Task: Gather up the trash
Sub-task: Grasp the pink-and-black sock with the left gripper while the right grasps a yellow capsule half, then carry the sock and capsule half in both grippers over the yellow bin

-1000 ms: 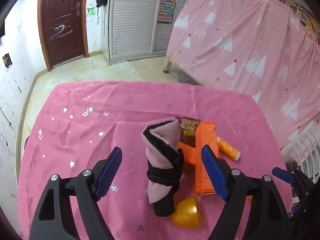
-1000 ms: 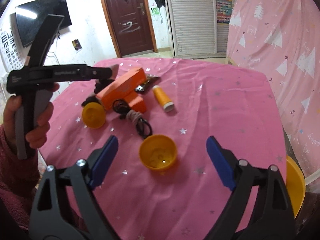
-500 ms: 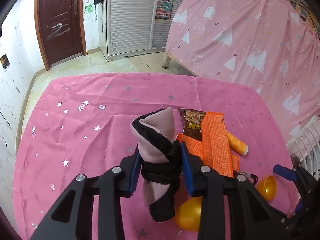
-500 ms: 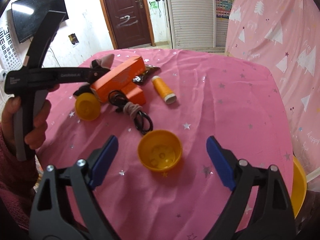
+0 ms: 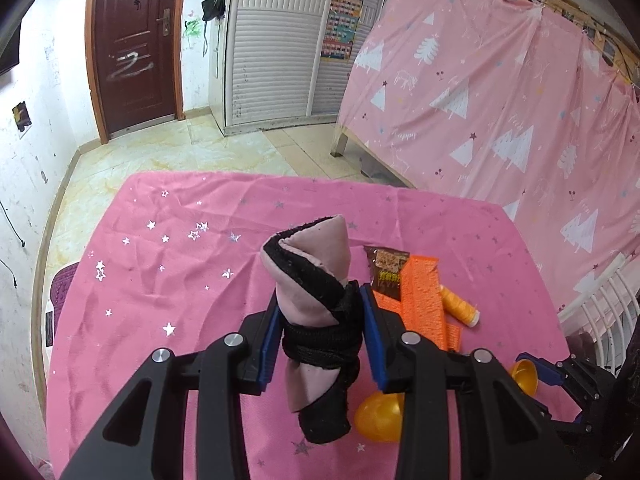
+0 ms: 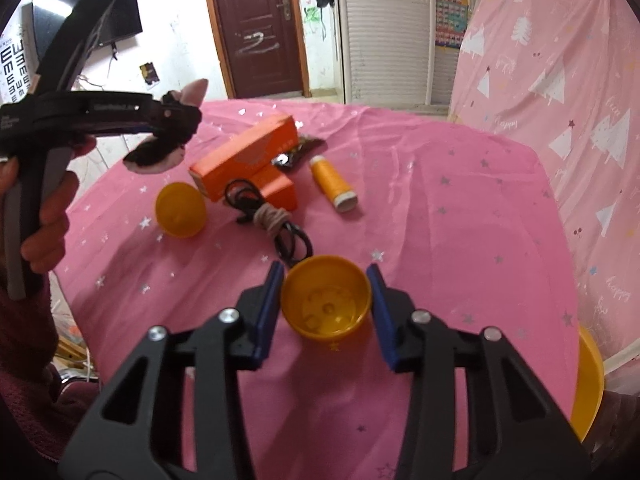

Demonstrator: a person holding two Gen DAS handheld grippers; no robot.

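My left gripper is shut on a rolled pink and black wrist strap and holds it above the pink tablecloth; the strap also shows in the right wrist view, lifted clear of the table. My right gripper is shut on an open yellow capsule half, its blue pads touching both sides. Another yellow capsule half, orange boxes, a snack wrapper, a yellow thread spool and a coiled black cable lie on the table.
A yellow bin rim sits past the table's right edge. A pink curtain hangs to the right, a white rack stands by the table, and a brown door is at the back.
My left gripper closed on the strap and has lifted it off the table. My right gripper moved forward and closed around the open yellow capsule half.
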